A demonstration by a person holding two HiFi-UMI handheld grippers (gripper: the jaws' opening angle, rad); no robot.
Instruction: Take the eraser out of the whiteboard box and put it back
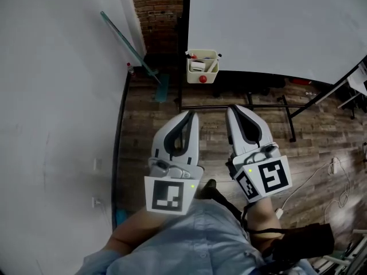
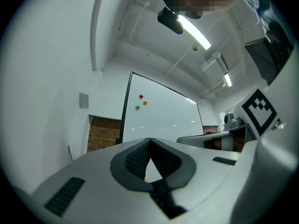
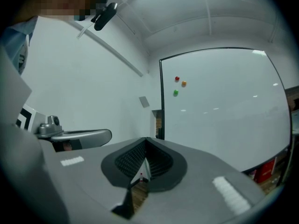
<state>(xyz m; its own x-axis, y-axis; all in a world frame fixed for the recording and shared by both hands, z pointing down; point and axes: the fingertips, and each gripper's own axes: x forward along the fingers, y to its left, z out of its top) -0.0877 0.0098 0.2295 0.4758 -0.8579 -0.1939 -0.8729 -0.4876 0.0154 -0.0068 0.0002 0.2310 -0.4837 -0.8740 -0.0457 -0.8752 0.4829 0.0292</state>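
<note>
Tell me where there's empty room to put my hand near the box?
Bare wood floor lies between the white wall and the whiteboard stand's black legs. The whiteboard box itself is packed full, and cables clutter the floor at right.

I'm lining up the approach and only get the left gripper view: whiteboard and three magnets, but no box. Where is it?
Observer: In the head view the box hangs at the lower left corner of the whiteboard, well apart from the left gripper.
Operator: Is the other gripper carrying anything?
Observer: No. The right gripper is shut, with nothing between its jaws.
Operator: Anything on the floor to mind?
Observer: A white cable lies on the wood floor on the person's right.
</note>
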